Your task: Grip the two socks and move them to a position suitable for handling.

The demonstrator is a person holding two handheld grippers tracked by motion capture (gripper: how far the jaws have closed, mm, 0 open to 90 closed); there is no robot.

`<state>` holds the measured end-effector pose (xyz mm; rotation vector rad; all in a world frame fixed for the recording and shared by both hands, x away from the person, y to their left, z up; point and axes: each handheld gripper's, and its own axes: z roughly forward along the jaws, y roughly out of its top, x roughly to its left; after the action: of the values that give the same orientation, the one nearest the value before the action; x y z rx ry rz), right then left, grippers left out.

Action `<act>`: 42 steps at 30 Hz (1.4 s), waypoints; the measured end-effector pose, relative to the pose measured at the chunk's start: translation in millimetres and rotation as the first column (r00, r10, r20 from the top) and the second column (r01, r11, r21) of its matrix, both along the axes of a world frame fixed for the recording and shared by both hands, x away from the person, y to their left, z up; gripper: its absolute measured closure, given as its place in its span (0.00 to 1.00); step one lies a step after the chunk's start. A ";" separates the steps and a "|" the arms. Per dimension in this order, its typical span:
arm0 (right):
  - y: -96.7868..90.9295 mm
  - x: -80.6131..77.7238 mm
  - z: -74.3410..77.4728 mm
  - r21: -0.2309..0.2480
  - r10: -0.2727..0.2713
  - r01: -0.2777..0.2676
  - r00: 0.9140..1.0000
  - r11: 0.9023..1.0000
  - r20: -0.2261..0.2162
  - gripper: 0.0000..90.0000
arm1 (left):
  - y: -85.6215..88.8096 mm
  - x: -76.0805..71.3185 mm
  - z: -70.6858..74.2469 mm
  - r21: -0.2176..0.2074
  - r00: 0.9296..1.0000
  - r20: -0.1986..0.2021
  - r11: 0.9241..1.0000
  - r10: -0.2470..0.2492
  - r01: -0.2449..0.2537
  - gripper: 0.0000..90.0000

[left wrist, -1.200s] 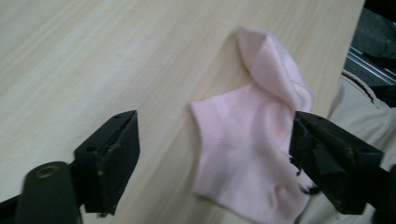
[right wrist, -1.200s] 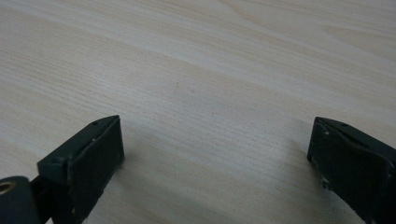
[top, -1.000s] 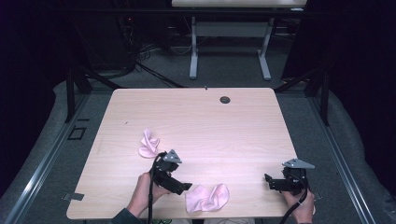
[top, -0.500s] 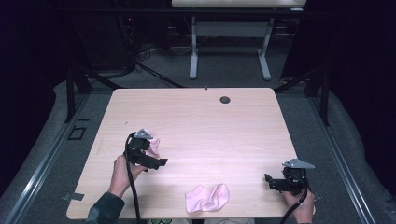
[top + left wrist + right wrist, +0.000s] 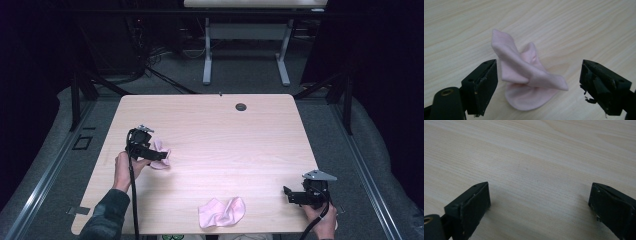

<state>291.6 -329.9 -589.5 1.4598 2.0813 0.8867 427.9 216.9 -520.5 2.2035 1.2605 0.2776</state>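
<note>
A lab or recording studio: a bare wooden table [image 5: 210, 130] with a cable hole [image 5: 241, 106] stands on grey carpet [image 5: 240, 75], ringed by black curtains [image 5: 380, 75], metal rails [image 5: 45, 170], loose cables [image 5: 150, 55] and a second desk [image 5: 250, 30] behind.

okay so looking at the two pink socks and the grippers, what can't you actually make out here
- Crumpled pink sock: its underside is hidden by its own folds, left gripper view.
- Left gripper: its jaws hide part of that sock, high view.
- Second pink sock: too small to tell heel from toe, high view.
- Right gripper: body cut off by the bottom edge.
</note>
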 end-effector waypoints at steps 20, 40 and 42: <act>0.1 -0.2 0.1 -0.001 -0.004 0.004 1.000 1.000 -0.001 0.03 | -13.5 4.7 -34.1 0.083 0.997 -0.067 0.996 -0.026 0.032 0.71; 0.0 -0.1 0.1 -0.001 -0.005 0.005 1.000 1.000 -0.002 0.03 | -15.6 -13.0 -18.0 0.009 1.000 -0.005 1.000 -0.013 0.013 0.90; 0.0 -0.1 0.1 -0.001 -0.005 0.005 1.000 1.000 -0.002 0.03 | -19.7 -16.2 -9.5 -0.010 1.000 0.011 1.000 -0.025 0.025 0.90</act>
<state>291.5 -329.9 -589.3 1.4659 2.0778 0.8826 411.7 197.2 -529.9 2.2051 1.2250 0.2723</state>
